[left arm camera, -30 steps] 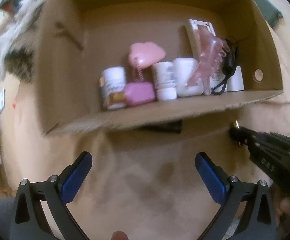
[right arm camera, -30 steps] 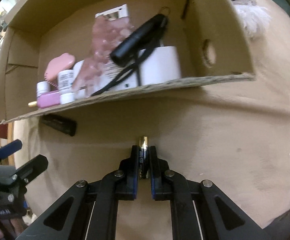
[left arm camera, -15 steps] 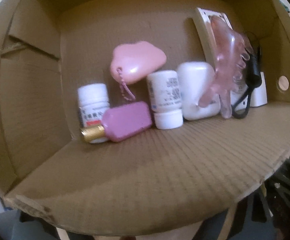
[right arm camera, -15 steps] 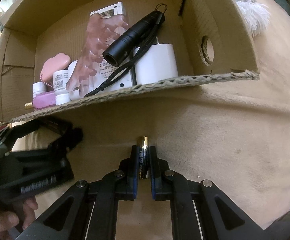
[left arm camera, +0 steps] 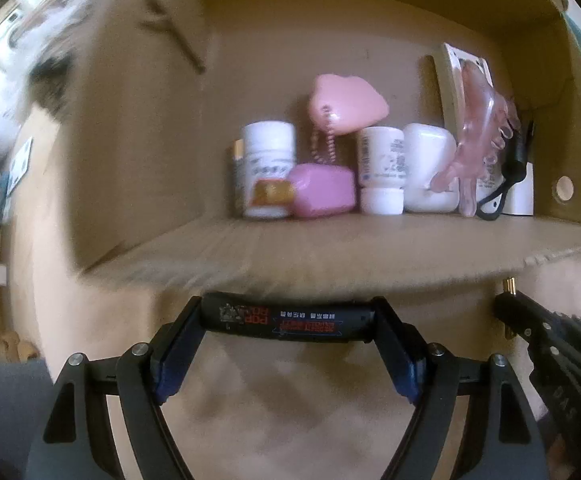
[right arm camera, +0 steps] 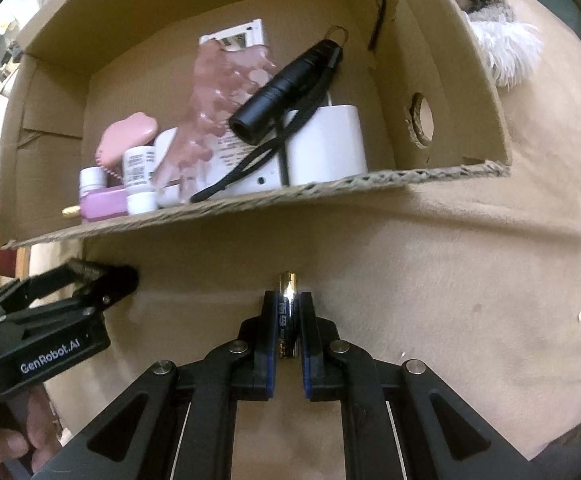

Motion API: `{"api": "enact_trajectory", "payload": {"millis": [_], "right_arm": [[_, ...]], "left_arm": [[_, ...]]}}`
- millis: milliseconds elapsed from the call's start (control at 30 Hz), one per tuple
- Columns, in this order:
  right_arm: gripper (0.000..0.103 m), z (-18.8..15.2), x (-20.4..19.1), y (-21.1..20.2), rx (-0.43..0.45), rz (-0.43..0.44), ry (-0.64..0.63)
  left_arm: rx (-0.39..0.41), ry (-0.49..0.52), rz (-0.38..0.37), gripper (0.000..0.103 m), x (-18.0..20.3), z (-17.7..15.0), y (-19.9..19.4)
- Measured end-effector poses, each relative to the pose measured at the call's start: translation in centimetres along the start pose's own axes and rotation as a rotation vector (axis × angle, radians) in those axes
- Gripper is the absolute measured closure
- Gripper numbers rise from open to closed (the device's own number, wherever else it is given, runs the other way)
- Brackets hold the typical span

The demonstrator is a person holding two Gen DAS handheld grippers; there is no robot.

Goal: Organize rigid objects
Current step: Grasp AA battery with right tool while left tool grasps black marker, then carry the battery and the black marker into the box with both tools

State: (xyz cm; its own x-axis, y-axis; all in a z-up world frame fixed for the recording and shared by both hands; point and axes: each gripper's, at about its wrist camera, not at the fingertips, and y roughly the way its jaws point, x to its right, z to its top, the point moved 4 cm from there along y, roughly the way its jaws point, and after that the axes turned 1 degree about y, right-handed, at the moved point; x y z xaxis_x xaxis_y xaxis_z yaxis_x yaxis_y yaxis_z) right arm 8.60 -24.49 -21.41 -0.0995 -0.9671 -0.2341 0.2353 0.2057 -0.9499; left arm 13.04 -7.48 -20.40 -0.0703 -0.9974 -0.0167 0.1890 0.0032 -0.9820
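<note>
left hand-held gripper now apparently clamping black tube

The right gripper clamps an upright battery over tan cloth. At left, the left gripper reaches under the near edge of a cardboard box. Inside, a black flashlight leans on a white charger; pink and white bottles stand further left.

Black tongs, blue pads, silver screws.
</note>
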Motion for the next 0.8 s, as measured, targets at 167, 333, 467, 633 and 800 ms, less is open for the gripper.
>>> {"api": "enact_trajectory", "payload": {"millis": [167,333,467,633,800], "right_arm": [[0.092,-0.5,-0.8,-2.1,0.039,0.042,-0.012],[0.092,-1.2,-1.7,-4.7,0.077,0.093,-0.018],[0.092,-1.1,-2.0,-7.6,0.136,0.146,-0.006],[0.092,0.5,-1.8,-10.3,0.201,0.182,-0.012],[0.092,3.2,-1.6,-12.1,0.24,0.186,-0.029]], "left_arm": [[0.053,-0.053,0.004,0.024,-1.9,-1.2,-2.8],[0.114,-0.072,-0.025,0.024,-3.0,-2.8,-6.8],[0.159,-0.082,-0.064,0.024,-4.3,-3.7,-10.0],[0.228,-0.066,-0.055,0.024,-2.9,-1.6,-12.0],[0.265,-0.07,-0.069,0.024,-2.2,1.3,-13.2]]}}
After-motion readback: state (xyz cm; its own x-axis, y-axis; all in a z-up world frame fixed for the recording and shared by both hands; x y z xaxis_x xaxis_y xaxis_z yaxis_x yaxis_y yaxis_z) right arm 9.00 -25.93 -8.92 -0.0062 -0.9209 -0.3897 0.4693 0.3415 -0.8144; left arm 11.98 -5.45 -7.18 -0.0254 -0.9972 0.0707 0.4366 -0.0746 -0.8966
